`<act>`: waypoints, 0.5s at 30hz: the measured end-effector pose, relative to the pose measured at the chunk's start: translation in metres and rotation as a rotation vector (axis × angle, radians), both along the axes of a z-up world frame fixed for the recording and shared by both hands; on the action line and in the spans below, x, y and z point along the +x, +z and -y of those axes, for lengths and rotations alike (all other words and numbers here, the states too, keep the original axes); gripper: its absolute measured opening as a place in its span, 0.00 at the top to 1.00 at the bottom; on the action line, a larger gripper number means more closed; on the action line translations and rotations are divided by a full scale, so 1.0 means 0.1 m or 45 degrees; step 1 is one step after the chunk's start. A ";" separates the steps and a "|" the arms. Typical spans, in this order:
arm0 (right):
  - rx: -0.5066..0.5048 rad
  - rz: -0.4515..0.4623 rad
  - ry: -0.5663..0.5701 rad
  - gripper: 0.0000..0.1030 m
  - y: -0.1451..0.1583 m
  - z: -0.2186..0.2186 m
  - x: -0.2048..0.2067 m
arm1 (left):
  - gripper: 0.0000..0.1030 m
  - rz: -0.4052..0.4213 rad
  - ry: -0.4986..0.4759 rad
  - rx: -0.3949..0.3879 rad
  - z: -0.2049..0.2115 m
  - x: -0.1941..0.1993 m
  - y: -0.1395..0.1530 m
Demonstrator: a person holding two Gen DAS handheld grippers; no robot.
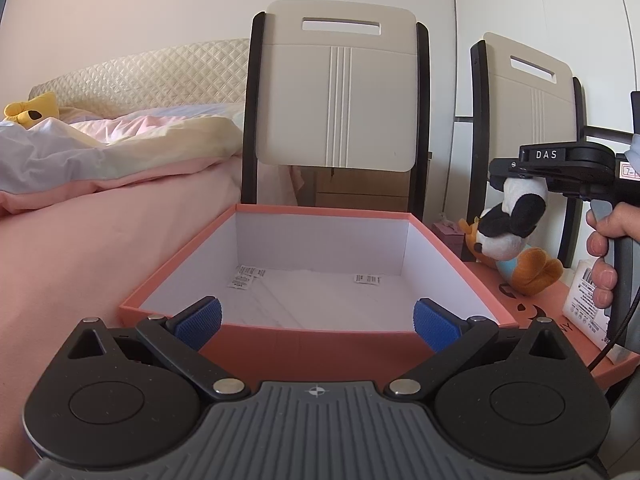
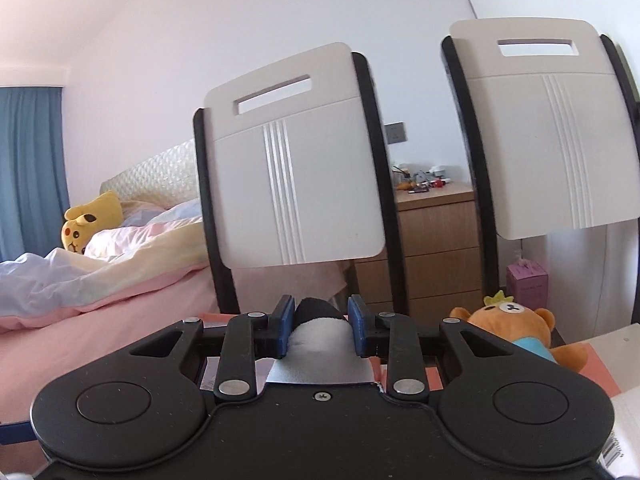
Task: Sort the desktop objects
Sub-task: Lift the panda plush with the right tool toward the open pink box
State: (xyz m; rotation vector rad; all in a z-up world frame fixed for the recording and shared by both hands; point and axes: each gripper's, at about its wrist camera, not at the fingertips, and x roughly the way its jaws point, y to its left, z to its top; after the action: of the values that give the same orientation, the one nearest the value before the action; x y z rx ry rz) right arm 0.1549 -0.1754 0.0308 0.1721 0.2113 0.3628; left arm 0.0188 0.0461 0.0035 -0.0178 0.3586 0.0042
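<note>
An open coral-pink box (image 1: 316, 344) with a white inside stands in front of my left gripper (image 1: 316, 320), which is open and empty at the box's near rim. My right gripper (image 2: 320, 326) is shut on a black-and-white panda plush (image 2: 320, 330). In the left wrist view the panda (image 1: 510, 220) hangs from the right gripper (image 1: 516, 178) in the air, right of the box. An orange bear plush (image 1: 528, 268) lies on the pink lid below it; it also shows in the right wrist view (image 2: 516, 330).
Two chairs (image 1: 340, 100) (image 1: 532, 96) stand right behind the box. A bed with pink bedding (image 1: 100, 208) is at the left. A white packet (image 1: 588, 292) lies at the right on the lid. A wooden dresser (image 2: 436, 248) stands behind the chairs.
</note>
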 end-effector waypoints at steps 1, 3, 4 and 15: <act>-0.004 0.001 0.022 0.72 0.00 -0.04 -0.01 | 0.00 -0.001 0.001 0.000 0.00 0.00 0.00; -0.017 -0.006 0.058 0.72 -0.01 -0.12 -0.02 | 0.00 -0.002 0.003 -0.002 0.00 0.01 0.00; -0.026 -0.013 0.073 0.72 -0.02 -0.16 -0.02 | 0.00 -0.003 0.004 -0.002 0.00 0.01 0.00; -0.073 -0.015 0.223 0.77 -0.08 -0.42 -0.08 | 0.00 -0.003 0.003 0.004 0.00 0.00 -0.01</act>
State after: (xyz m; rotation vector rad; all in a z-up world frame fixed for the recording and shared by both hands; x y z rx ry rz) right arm 0.1473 -0.1330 0.0225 0.0994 0.2488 0.5290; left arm 0.0188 0.0458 0.0030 -0.0152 0.3607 0.0073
